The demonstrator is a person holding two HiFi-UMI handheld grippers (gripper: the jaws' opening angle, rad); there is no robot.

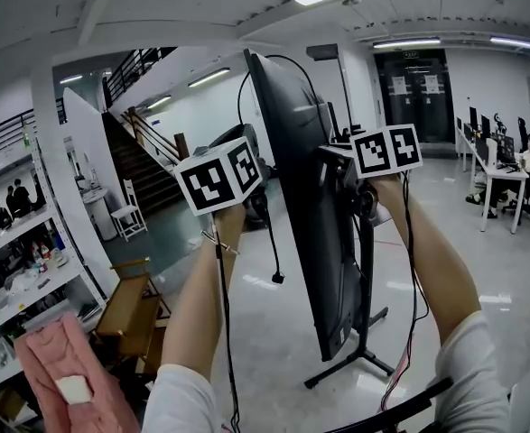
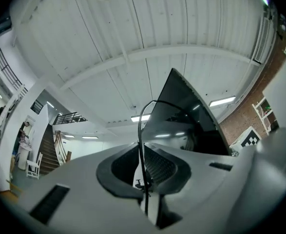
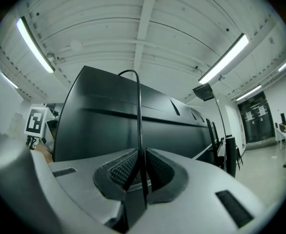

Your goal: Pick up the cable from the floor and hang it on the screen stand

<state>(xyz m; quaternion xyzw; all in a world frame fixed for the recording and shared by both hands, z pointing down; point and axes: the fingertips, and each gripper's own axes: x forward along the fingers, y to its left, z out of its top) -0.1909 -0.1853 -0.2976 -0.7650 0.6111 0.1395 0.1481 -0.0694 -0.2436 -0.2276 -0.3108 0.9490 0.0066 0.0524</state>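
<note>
Wooden chair [image 1: 129, 309] and stairs [image 1: 143, 170] sit off to your left. Your left claw [image 2: 145, 168] stands slightly apart, the black cable [image 2: 140, 130] running loose between its pads. From there the cable arcs over the top of the screen [image 1: 299, 179], which rises on its stand [image 1: 366, 296] between your arms. Your right claw [image 3: 139, 172] is clamped on the cable; desks [image 1: 508, 174] lie far right.

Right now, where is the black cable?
In the head view the cable arcs over the top edge of the screen, running through the jaws of the left hand-held gripper and the right hand-held gripper.
</note>
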